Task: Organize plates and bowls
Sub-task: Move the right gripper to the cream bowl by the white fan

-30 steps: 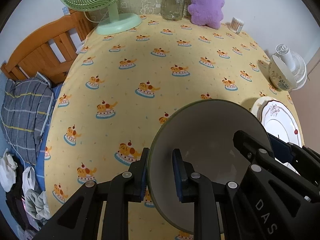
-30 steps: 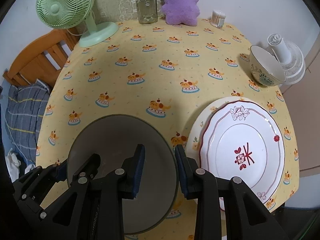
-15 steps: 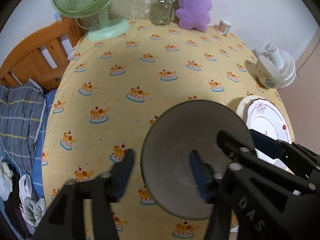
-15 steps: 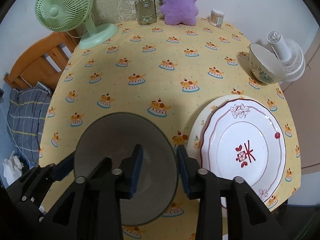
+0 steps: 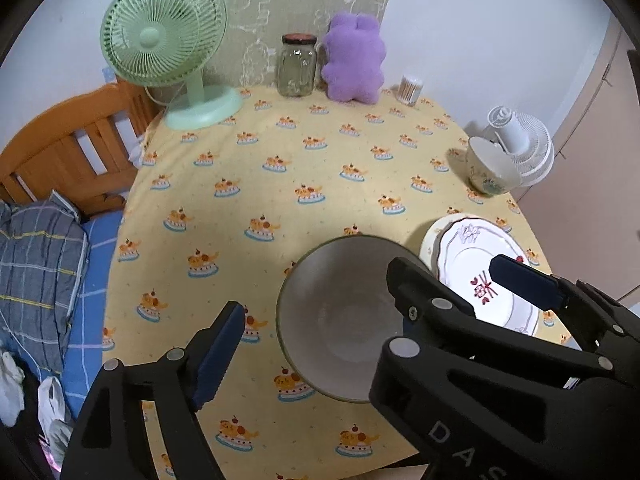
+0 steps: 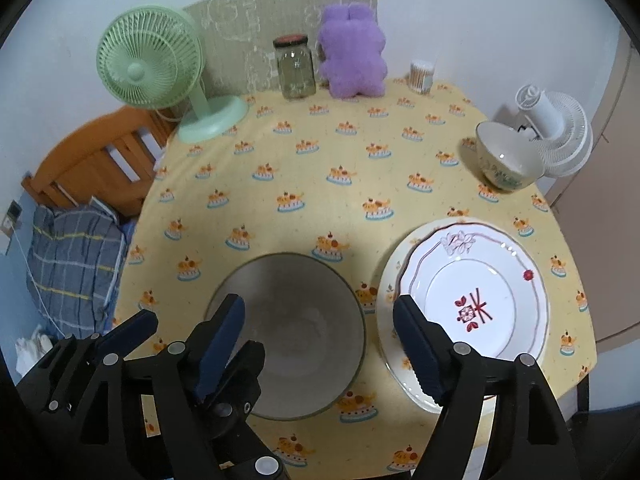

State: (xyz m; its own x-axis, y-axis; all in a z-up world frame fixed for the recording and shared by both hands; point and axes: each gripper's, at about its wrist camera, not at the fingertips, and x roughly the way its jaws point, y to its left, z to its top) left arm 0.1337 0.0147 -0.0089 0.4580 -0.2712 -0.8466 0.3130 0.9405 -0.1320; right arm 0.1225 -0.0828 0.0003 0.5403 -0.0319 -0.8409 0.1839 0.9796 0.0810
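So the big grey bowl is down on the bench now, sitting at about 6 o'clock near the front edge, just left of the stacked plates. Both tools have just been opening: the left tool and the right tool each stand wide, with the bowl's rim between the pads but nothing pressing on it, so neither has hold of anything. Looks to me like the release step of placing that bowl. The small patterned bowl sits way off at 2 o'clock beside the white fan. I'd guess that one's next: reach over, pinch its rim and nest it in the grey one, without clipping the plates.
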